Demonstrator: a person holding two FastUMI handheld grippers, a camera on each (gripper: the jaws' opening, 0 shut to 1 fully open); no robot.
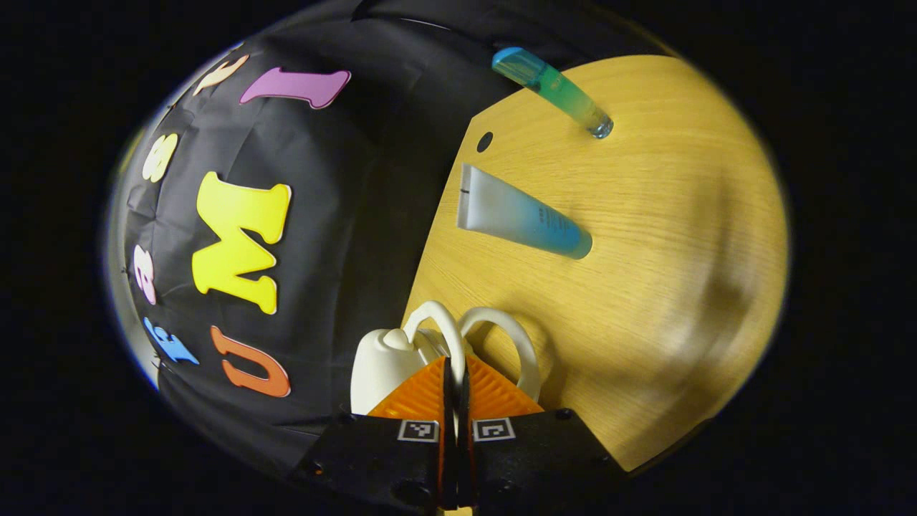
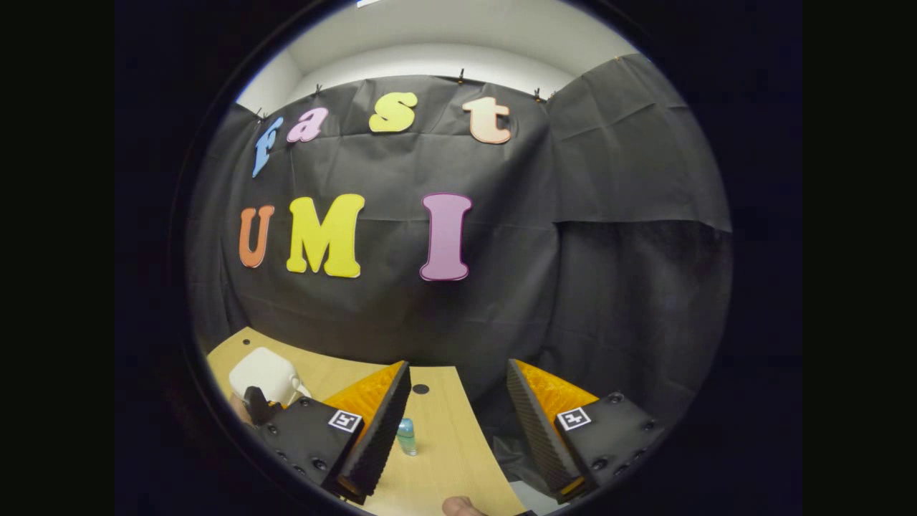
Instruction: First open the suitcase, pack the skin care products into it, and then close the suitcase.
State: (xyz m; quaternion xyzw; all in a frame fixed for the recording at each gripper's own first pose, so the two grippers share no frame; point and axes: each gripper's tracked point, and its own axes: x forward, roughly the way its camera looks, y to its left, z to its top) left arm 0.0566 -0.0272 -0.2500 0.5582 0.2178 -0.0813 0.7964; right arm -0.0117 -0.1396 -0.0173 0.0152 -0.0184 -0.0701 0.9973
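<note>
The white suitcase is seen standing at the bench edge, directly ahead of the left gripper, whose jaws are clenched on one of its two looped handles; the second loop lies just beside them. Farther out on the bench, a white-to-blue tube and a green-blue bottle are laid well apart from the suitcase, their long axes slanting across the left gripper view. The right gripper is held with jaws released, pointed at the booth wall, and a small bottle is seen on the bench between them. Opening is judged to fall to the left gripper, already on the suitcase.
</note>
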